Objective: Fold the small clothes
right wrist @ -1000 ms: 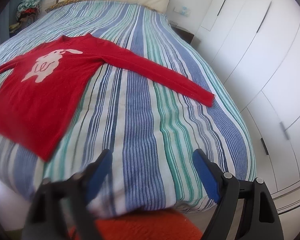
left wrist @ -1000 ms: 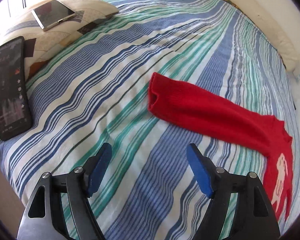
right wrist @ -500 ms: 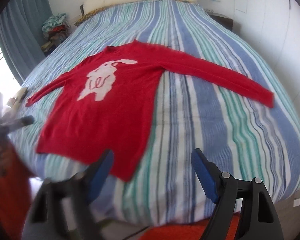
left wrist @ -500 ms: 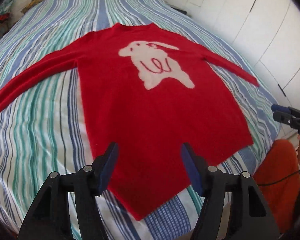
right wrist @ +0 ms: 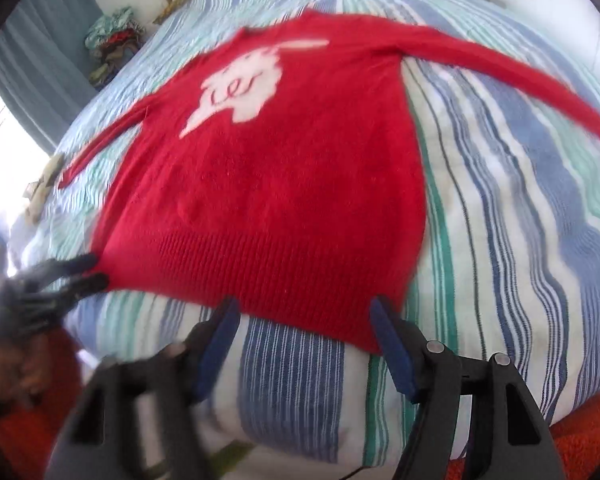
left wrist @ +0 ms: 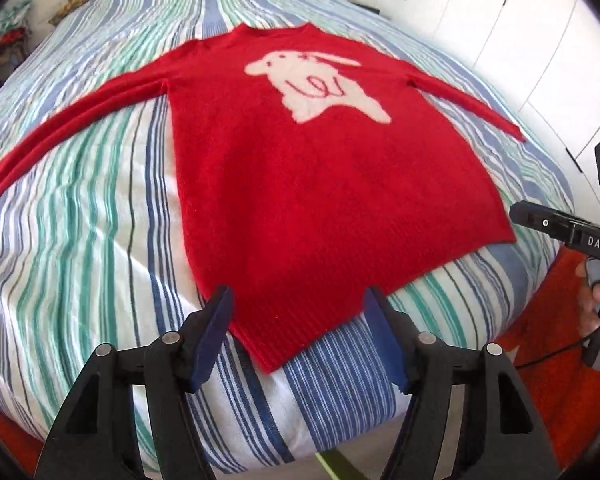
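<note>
A red sweater with a white rabbit on its chest lies flat, sleeves spread, on a striped bed. My left gripper hovers over the hem's left corner. Its jaws are opening, the corner lies in the gap below them, and the blue pads do not press it. In the right wrist view the sweater is blurred. My right gripper hangs over the hem's right corner, its jaws closing and the pads clear of the cloth. The left gripper shows at the hem's other corner.
White wardrobe doors stand to the bed's right. A heap of clothes and a blue curtain are at the far left. An orange-red rug lies at the bed's foot. A person's hand holds the right gripper.
The left view swung from the left sleeve and pillows round to the sweater's hem. The right view swung from the right sleeve to the hem and came closer; its jaws narrowed.
</note>
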`<control>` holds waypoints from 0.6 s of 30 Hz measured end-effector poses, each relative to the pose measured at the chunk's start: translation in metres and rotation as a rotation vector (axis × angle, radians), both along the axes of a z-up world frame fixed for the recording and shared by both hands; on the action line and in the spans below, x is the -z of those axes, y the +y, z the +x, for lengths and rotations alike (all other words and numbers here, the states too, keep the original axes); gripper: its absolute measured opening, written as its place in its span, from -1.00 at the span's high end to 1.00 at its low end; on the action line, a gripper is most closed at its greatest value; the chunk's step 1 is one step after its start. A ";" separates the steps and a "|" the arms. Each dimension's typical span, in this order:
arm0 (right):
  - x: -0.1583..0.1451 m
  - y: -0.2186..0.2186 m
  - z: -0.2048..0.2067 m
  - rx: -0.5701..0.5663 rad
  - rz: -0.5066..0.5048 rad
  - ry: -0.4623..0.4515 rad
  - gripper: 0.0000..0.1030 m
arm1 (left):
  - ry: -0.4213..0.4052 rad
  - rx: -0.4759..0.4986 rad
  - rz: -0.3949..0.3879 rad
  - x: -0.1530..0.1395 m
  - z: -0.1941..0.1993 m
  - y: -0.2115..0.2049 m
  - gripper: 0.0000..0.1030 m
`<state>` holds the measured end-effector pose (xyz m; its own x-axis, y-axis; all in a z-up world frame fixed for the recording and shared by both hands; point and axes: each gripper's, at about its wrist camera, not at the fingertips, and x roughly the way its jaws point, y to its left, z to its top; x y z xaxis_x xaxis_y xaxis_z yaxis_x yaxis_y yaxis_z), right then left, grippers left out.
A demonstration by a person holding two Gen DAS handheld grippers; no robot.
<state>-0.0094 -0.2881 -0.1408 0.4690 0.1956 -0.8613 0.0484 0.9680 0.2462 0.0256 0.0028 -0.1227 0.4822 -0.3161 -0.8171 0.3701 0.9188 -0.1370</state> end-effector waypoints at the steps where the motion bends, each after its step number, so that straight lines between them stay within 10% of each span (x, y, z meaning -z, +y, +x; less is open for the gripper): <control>1: -0.010 -0.006 -0.005 0.035 0.005 -0.057 -0.35 | -0.057 -0.029 -0.001 -0.010 -0.003 0.005 -0.67; 4: -0.029 -0.029 -0.020 0.176 -0.013 -0.185 -0.62 | -0.178 -0.169 0.012 -0.025 0.004 0.029 -0.88; 10: -0.026 -0.070 -0.026 0.406 0.044 -0.194 -0.63 | -0.095 -0.451 0.012 0.005 0.043 0.097 -0.87; 18: -0.032 -0.078 -0.032 0.408 0.045 -0.202 -0.63 | -0.053 -0.518 0.015 0.021 0.050 0.117 -0.87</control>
